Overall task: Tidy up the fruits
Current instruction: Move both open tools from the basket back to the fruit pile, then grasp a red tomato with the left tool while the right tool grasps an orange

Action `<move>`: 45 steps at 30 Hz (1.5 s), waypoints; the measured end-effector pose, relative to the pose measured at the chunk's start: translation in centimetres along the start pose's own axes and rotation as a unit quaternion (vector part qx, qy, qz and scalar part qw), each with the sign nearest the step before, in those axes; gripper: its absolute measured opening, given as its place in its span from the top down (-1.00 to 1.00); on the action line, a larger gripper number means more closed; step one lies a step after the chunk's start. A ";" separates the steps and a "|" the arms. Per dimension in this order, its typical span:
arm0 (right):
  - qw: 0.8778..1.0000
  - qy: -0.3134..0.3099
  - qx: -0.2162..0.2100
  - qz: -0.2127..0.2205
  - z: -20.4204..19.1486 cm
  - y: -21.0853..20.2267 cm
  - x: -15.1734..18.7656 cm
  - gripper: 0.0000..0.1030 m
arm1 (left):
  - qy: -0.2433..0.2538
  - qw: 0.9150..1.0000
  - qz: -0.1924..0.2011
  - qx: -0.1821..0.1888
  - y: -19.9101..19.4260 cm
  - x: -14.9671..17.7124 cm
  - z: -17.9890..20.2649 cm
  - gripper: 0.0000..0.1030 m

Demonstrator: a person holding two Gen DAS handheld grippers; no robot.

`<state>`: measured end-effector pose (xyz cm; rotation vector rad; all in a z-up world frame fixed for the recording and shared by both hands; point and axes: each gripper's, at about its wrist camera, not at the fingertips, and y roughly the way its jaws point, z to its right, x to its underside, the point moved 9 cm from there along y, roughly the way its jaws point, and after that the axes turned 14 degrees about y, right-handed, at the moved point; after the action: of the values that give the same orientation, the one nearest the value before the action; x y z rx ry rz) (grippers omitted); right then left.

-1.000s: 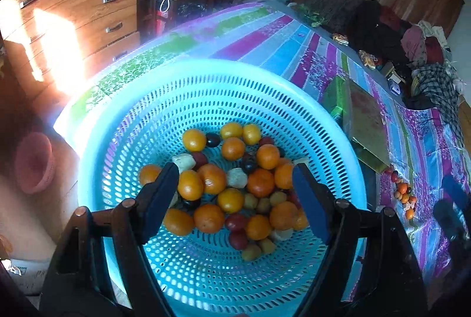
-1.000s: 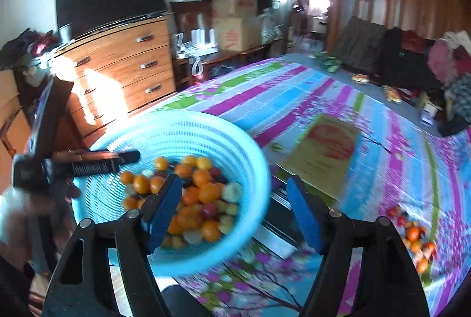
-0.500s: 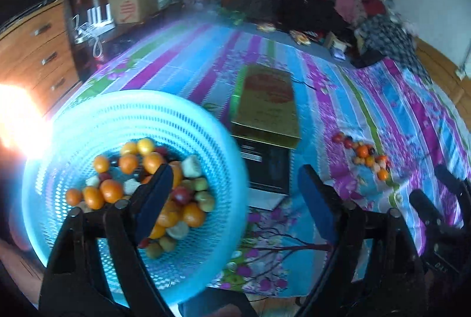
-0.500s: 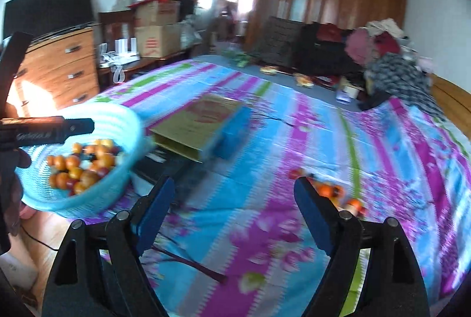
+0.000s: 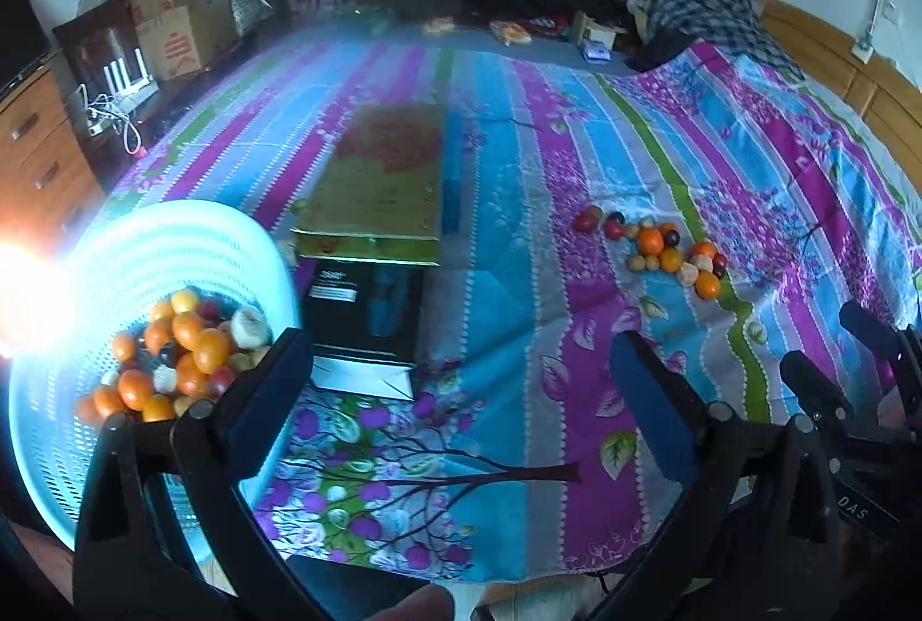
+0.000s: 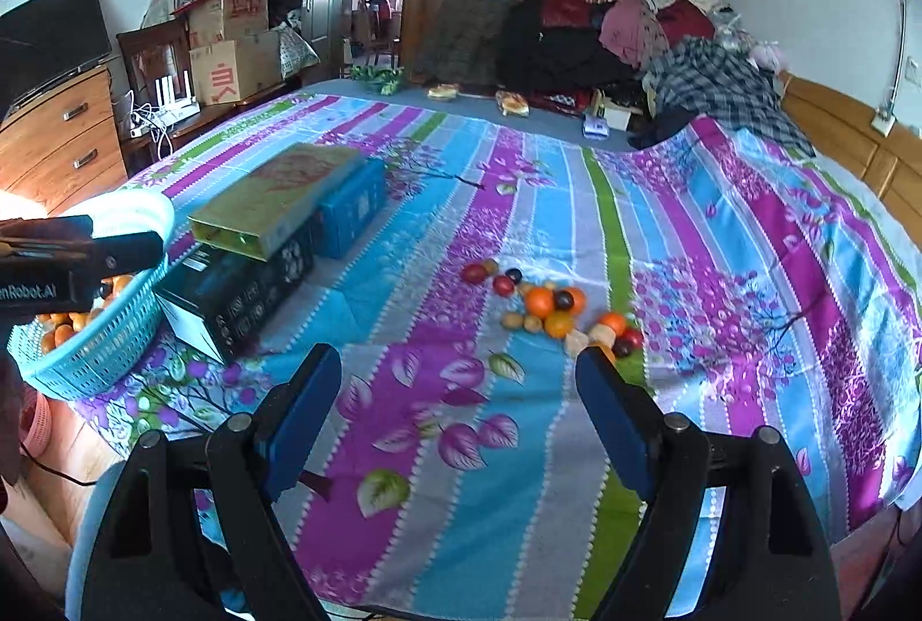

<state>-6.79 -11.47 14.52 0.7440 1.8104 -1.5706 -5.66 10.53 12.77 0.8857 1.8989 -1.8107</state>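
A light blue perforated basket (image 5: 144,252) (image 6: 98,362) holds several small orange, yellow and dark red fruits (image 5: 184,350) at the bed's near left corner. A loose cluster of small fruits (image 5: 657,246) (image 6: 553,310) lies on the striped bedspread to the right. My left gripper (image 5: 461,390) is open and empty above the bedspread, right of the basket. My right gripper (image 6: 458,402) is open and empty, a little in front of the loose cluster. The left gripper's body (image 6: 69,264) shows over the basket in the right wrist view.
A gold box (image 5: 386,183) lies on a black box (image 5: 369,315) with a blue box (image 6: 351,212) beside it, between basket and cluster. Clothes (image 6: 634,45) pile at the bed's far end. A wooden dresser (image 6: 57,137) stands left.
Both grippers have swung right, away from the basket toward the loose fruit cluster. The basket has slid from the centre to the left edge of both views. Both stay open.
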 end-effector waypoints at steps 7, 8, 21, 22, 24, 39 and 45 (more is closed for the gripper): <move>0.999 0.024 0.001 -0.025 3.2 1.8 1.4 -0.67 | 0.032 0.999 -0.003 0.037 2.3 -0.5 5.1 -1.00; 0.999 0.028 0.002 -0.029 3.8 2.2 1.7 -0.67 | 0.032 0.999 -0.004 0.044 2.7 -0.6 5.5 -1.00; 0.996 0.073 0.014 -0.054 10.6 5.5 4.3 -0.67 | 0.058 0.994 -0.019 0.088 9.3 -2.1 10.4 -1.00; 0.996 0.072 0.015 -0.058 11.0 5.8 4.7 -0.67 | 0.062 0.994 -0.019 0.088 9.8 -2.1 10.6 -1.00; 0.996 0.067 0.012 -0.056 11.9 6.3 5.6 -0.67 | 0.074 0.993 -0.025 0.091 11.0 -2.3 11.1 -1.00; 0.991 0.099 -0.004 -0.085 16.9 10.0 9.0 -0.63 | 0.098 0.987 -0.070 0.107 26.6 -6.7 13.7 -0.23; 0.991 0.106 -0.001 -0.083 18.4 11.8 7.7 -0.63 | 0.084 0.989 -0.072 0.095 30.0 -8.2 13.0 -0.07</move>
<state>-1.17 -28.01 -0.76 0.8040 2.0744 -1.6450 18.22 -4.47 -5.78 1.0177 1.9611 -2.0901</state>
